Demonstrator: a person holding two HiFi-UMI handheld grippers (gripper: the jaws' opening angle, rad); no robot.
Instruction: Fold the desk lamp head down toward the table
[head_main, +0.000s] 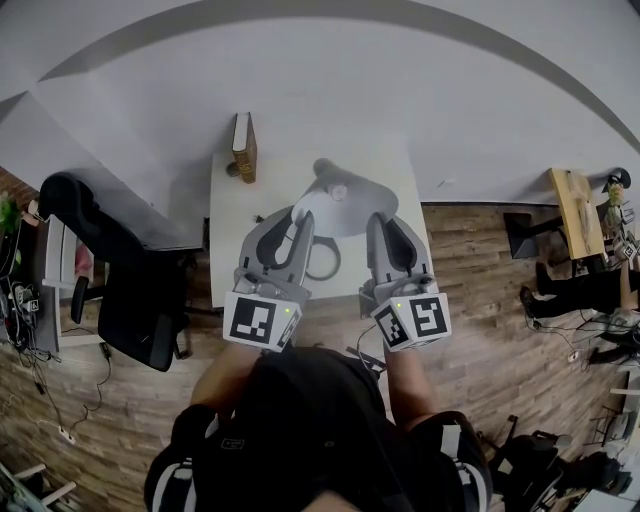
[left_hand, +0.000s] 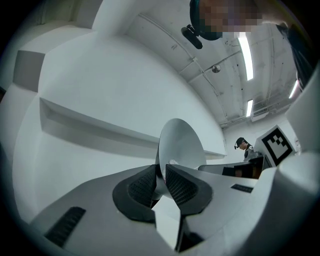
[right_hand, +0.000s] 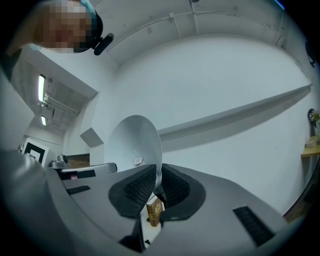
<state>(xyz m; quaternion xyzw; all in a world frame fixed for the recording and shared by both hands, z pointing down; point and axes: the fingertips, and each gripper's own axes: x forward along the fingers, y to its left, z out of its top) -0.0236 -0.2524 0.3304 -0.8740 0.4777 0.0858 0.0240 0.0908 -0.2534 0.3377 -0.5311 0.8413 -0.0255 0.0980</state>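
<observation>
The person stands at a small white tabletop (head_main: 238, 235) with both bare forearms (head_main: 214, 372) stretched out in front of the body. The two arms are side by side, and each hand holds a gripper that points away from the person, almost flat. The cubes with black and white squares (head_main: 258, 321) face up at the head camera. Between the two grippers is the round, flat white lamp head (head_main: 336, 198), above the middle of the tabletop. The left gripper (head_main: 297, 214) has its two dark pads nearly closed, and they pinch the thin left edge of the lamp head (left_hand: 181, 140). The right gripper (head_main: 379, 218) pinches the other edge the same way, with its pads (right_hand: 137, 189) tight on the thin rim (right_hand: 136, 142). Under the lamp head, a grey ring (head_main: 331, 269) lies on the tabletop between the two grippers. A small brown book with a pale edge (head_main: 243, 147) stands upright at the back left of the tabletop, well apart from the lamp.
</observation>
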